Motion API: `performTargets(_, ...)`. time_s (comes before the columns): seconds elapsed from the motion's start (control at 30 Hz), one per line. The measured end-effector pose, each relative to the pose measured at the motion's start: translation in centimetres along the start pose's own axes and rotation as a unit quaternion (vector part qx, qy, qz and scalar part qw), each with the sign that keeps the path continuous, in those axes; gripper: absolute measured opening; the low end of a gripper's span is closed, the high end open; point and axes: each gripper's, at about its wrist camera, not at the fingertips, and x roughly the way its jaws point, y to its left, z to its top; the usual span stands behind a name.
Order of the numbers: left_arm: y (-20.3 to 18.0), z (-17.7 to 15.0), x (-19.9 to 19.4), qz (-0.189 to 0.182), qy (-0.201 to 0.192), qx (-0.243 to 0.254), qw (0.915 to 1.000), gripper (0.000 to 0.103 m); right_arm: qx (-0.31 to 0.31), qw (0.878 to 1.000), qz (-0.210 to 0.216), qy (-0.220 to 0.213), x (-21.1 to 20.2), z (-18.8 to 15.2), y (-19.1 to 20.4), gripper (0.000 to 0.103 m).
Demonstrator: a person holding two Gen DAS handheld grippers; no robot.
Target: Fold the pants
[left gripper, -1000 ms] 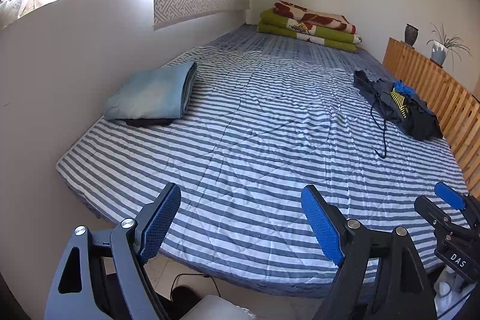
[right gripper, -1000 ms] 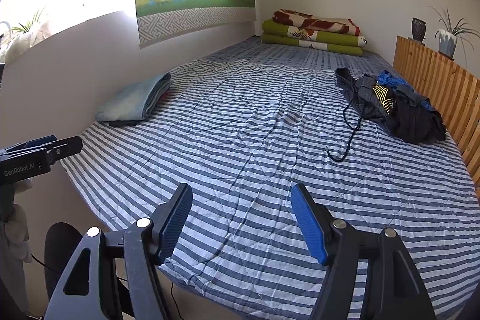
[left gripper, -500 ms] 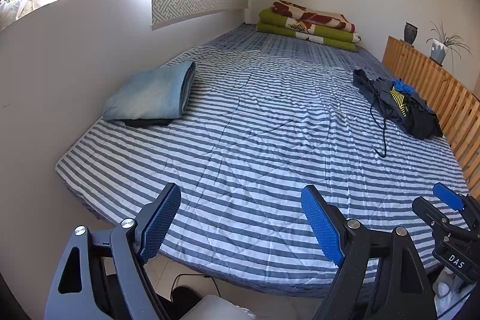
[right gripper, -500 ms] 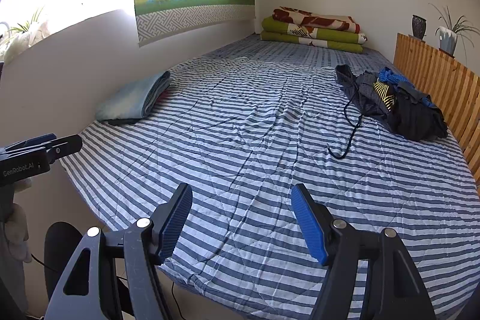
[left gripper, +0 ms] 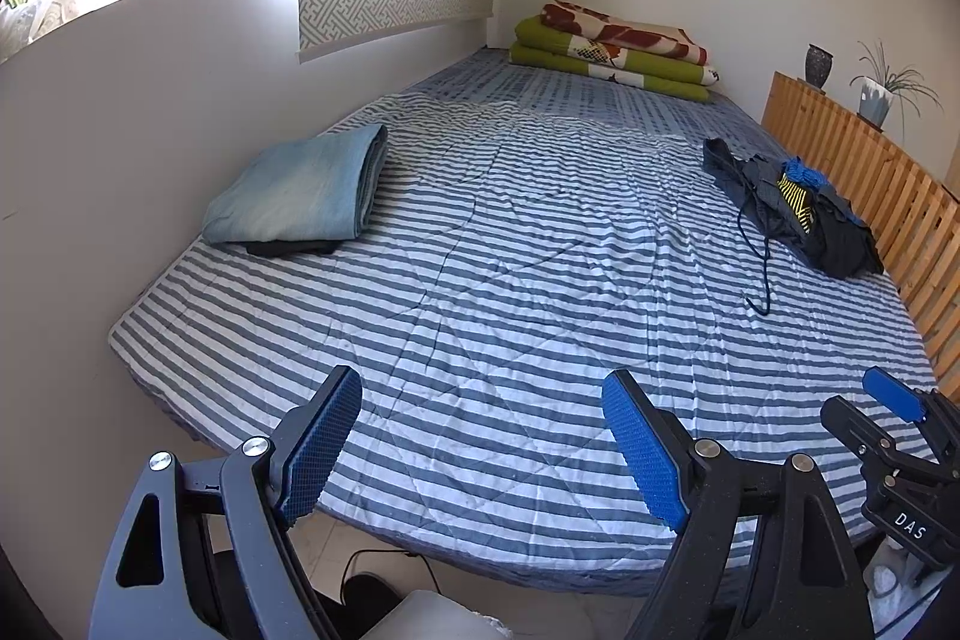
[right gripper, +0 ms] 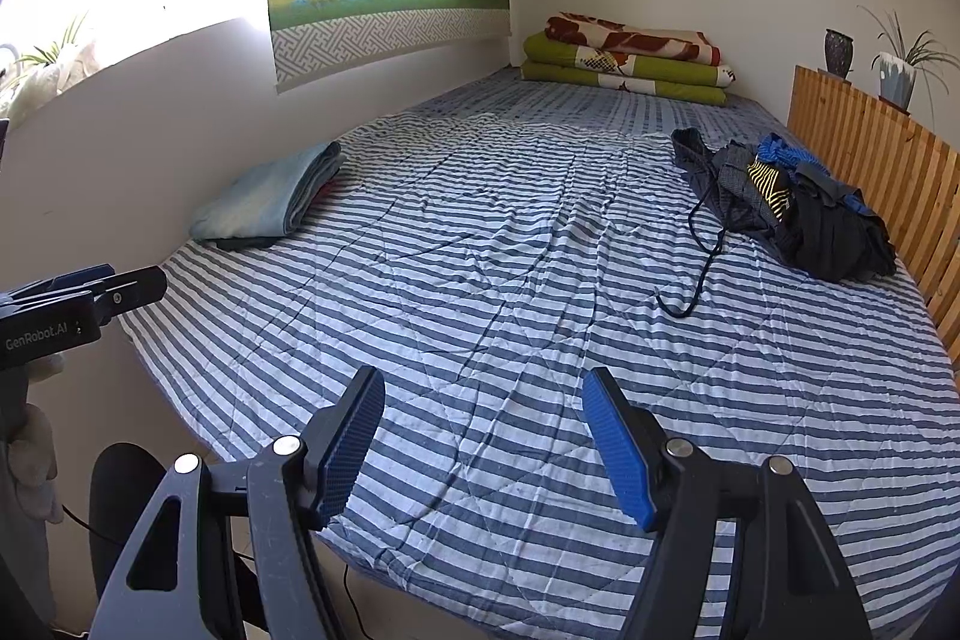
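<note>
Tools: your left gripper [left gripper: 480, 445] and right gripper [right gripper: 483, 445] gape wide, empty | Pants: dark heap [right gripper: 798, 214] far ahead-right, well apart | Risk: trailing drawstring [right gripper: 696, 274] snags, or you pinch several garments together.

The left claw [left gripper: 483, 445] points forward and downward, its blue pads spread wide with nothing between them. The right claw [right gripper: 483, 445] is tilted likewise, its pads somewhat closer together, also empty. In the left view the right claw appears at four o'clock, probably alongside.
</note>
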Motion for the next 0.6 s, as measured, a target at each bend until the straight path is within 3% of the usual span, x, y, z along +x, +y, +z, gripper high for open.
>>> performTargets(0.6, 0.29, 0.23, 0.12, 0.0, 0.0, -0.001, 1.0, 0.085, -0.002, 1.0, 0.002, 0.003, 0.19, -0.06, 0.41, 0.065)
